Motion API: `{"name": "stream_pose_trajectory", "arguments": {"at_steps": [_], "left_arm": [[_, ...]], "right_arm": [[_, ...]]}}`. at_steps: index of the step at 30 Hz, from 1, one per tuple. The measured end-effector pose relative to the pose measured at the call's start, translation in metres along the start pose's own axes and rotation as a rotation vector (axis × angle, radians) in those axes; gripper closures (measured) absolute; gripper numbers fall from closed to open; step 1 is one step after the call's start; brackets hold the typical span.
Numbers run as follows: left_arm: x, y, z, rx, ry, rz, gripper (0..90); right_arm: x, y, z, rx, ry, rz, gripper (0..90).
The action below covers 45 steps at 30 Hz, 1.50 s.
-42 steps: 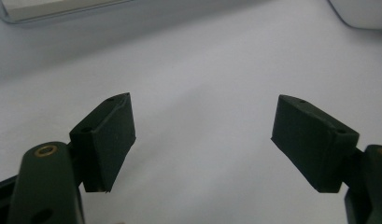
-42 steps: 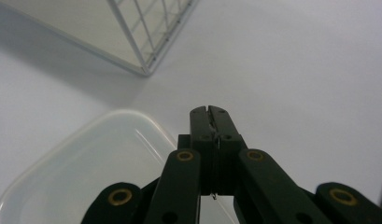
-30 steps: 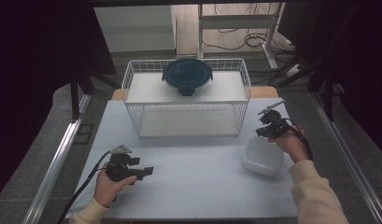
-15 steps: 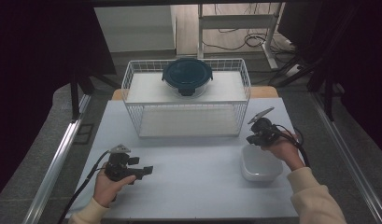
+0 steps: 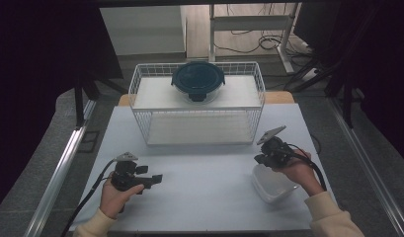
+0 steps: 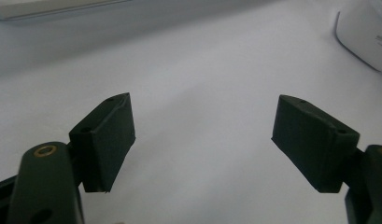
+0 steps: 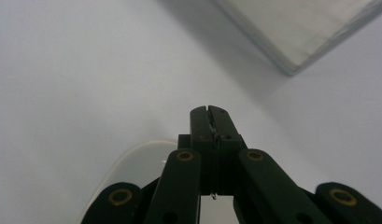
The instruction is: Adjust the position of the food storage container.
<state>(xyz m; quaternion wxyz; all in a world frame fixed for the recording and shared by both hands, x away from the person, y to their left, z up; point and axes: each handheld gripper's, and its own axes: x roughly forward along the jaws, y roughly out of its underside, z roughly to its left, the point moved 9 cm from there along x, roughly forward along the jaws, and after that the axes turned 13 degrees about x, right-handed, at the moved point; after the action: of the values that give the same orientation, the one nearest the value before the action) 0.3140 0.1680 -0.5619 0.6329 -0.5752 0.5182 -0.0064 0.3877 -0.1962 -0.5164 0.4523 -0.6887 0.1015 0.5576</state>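
We see right claw (image 5: 261, 159) pressed together, empty, above far rim of white container (image 5: 271, 183). Left claw (image 5: 156, 177) spread apart, empty, well left of it. Lidded dark bowl (image 5: 197, 80) sits on wire rack (image 5: 197, 121) beyond. We judge container not yet gripped; work barely begun.

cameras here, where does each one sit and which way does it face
High view: above the person's side, facing forward and down on the table; forearms, left hand-held gripper, right hand-held gripper.
Left gripper view: on the left hand-held gripper, along its open jaws over the table.
Right gripper view: on the right hand-held gripper, jaws shut above the white container.
All three share the container.
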Motion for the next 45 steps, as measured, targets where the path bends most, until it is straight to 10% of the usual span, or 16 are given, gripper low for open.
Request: {"name": "stream_pose_trajectory", "arguments": {"at_steps": [8, 21, 45], "left_arm": [[-0.005, -0.001, 0.0, 0.004, -0.007, -0.014, 20.7], [-0.006, -0.005, 0.004, -0.017, 0.001, -0.028, 20.9], [-0.006, -0.003, 0.005, -0.004, -0.017, -0.016, 20.8]], "right_arm": [[-0.065, 0.04, -0.019, 0.247, 0.069, -0.189, 89.3], [-0.066, 0.15, -0.029, 0.555, 0.125, -0.097, 89.3], [-0.037, 0.103, -0.044, 0.538, 0.112, -0.08, 89.3]]}}
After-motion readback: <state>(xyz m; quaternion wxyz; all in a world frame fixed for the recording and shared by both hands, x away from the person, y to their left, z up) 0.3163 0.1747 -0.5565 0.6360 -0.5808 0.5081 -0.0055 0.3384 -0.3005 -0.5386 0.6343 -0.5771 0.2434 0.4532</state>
